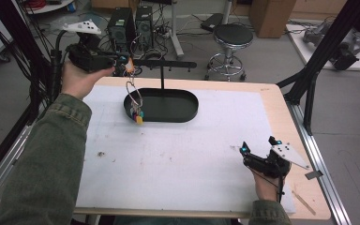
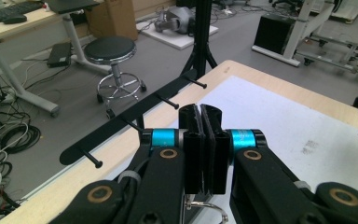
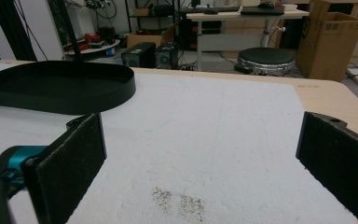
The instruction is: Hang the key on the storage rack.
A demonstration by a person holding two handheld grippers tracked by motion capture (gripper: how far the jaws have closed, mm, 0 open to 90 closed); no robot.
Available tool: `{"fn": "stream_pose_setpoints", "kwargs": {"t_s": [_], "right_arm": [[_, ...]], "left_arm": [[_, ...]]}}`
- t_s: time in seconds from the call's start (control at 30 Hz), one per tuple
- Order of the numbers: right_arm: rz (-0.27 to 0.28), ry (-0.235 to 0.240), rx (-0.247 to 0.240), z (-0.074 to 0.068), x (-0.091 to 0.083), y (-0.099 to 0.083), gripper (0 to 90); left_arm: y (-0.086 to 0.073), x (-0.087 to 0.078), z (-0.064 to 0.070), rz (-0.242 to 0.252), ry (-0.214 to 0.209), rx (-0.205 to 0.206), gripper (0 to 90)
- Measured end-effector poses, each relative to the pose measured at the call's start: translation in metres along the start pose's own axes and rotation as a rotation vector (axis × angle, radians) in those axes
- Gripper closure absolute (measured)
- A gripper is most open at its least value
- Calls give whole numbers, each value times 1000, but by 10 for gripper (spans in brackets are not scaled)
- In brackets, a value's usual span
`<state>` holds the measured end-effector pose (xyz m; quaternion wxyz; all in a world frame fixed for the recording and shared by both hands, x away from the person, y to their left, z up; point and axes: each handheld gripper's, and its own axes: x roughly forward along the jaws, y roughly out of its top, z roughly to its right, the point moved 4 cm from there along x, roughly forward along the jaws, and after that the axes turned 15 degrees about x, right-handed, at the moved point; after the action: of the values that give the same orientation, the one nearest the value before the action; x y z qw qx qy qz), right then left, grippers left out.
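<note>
My left gripper (image 1: 122,60) is held up over the table's far left corner, shut on a key ring (image 1: 133,91). Its orange tag (image 1: 129,65) sits at the jaws, and the wire loop hangs down with small coloured tags (image 1: 138,117) over the left rim of the black oval tray (image 1: 187,110). In the left gripper view the jaws are pressed together (image 2: 203,135) and a metal loop (image 2: 207,208) shows beneath them. The peg bar (image 2: 135,116) lies just beyond, on the stand post (image 1: 162,77). My right gripper (image 1: 258,144) rests open near the table's front right; its pads (image 3: 70,165) are wide apart around nothing.
A white mat (image 1: 183,154) covers most of the wooden table (image 1: 281,101). A black frame leg (image 1: 309,89) stands at the right edge. On the floor beyond are a stool (image 1: 232,40), computer towers (image 1: 131,26) and cables.
</note>
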<state>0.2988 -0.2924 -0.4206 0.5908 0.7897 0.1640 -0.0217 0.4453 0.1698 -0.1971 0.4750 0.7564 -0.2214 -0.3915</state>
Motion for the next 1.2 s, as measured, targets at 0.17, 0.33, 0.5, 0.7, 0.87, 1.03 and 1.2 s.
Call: {"fn": "stream_pose_setpoints", "kwargs": {"t_s": [0.17, 0.33, 0.5, 0.7, 0.87, 1.03, 1.2], "right_arm": [[0, 3, 2, 0, 0, 0, 4], [5, 4, 10, 1, -1, 0, 5], [7, 6, 18, 2, -1, 0, 4], [5, 14, 22, 1, -1, 0, 5], [7, 18, 28, 1, -1, 0, 5], [6, 17, 28, 2, 0, 0, 4], [7, 14, 34, 4, -2, 0, 5]], "left_arm": [[5, 7, -4, 0, 10, -3, 876], [8, 16, -11, -4, 32, -7, 876], [14, 24, -16, -19, 45, -8, 876], [21, 35, -21, -1, 36, -18, 876], [24, 48, -32, 5, 60, -37, 876], [23, 58, -39, 11, 64, -37, 876], [21, 66, -46, -11, 79, -50, 876]]}}
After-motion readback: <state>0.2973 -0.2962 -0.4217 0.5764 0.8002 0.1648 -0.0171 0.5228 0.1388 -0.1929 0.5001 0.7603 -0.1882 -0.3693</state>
